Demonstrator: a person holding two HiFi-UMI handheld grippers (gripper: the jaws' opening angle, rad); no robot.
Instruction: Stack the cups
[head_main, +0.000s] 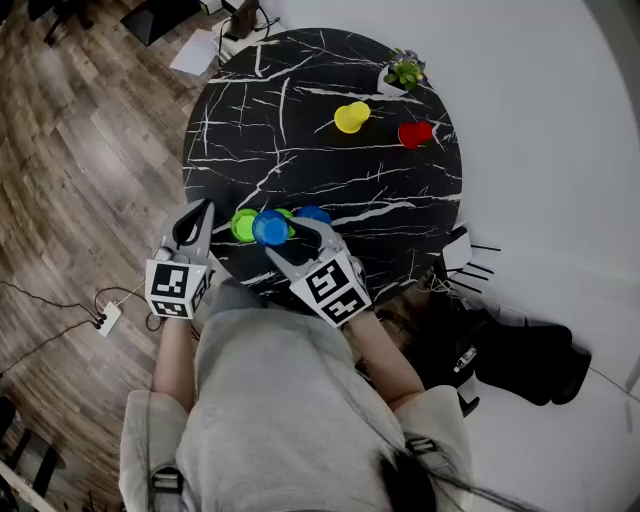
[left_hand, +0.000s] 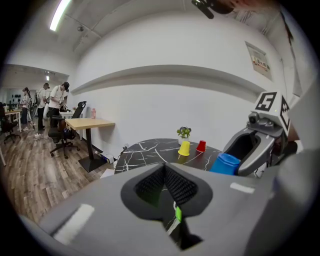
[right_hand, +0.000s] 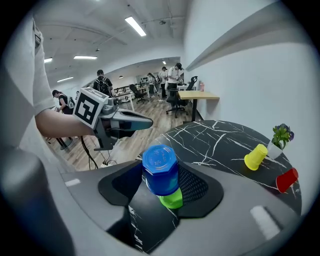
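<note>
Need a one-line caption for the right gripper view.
Right claw holds inverted blue cup over green cup; yellow cup and red cup beyond.

Counter (head_main: 300, 150): round top, black marble pattern with white veins.

Near edge: a green cup (head_main: 243, 225) is on the surface between the left tool (head_main: 200, 215) and the right tool (head_main: 290, 232). It sits partly beneath the blue cup (head_main: 270, 228) gripped in the right tool's jaws.

Far side, well apart from both tools: a yellow cup (head_main: 351, 117) and a red cup (head_main: 415, 133), both mouth down, stand near each other. A small potted plant (head_main: 403, 72) is just beyond them at the rim.
</note>
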